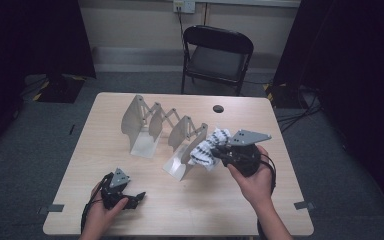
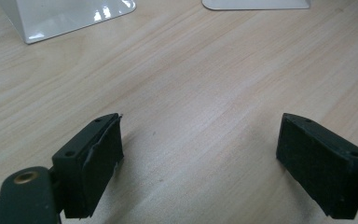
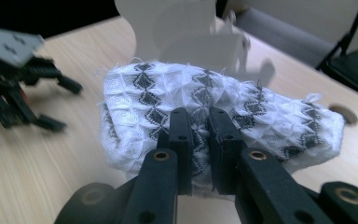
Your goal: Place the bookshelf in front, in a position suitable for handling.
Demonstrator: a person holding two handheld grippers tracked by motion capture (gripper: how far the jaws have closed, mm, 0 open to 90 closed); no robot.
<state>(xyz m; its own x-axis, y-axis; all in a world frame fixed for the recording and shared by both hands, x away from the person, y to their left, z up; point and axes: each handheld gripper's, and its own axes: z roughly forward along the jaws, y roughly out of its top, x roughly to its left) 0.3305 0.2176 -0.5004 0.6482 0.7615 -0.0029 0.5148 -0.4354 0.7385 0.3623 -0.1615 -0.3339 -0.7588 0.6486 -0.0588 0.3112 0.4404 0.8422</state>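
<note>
A white, black-patterned cloth (image 3: pixel 205 109) is clamped between the nearly closed jaws of the right gripper (image 3: pixel 200 135) just beside the white rack (image 1: pixel 180 145), while the left gripper (image 1: pixel 121 192) is held wide open, empty, nearer the table (image 1: pixel 190 210) edge.

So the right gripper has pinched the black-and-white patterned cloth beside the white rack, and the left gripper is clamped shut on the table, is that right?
Not quite: the left gripper is open, its jaws wide apart over bare table, as the left gripper view shows. The right gripper does pinch the cloth by the rack.
</note>
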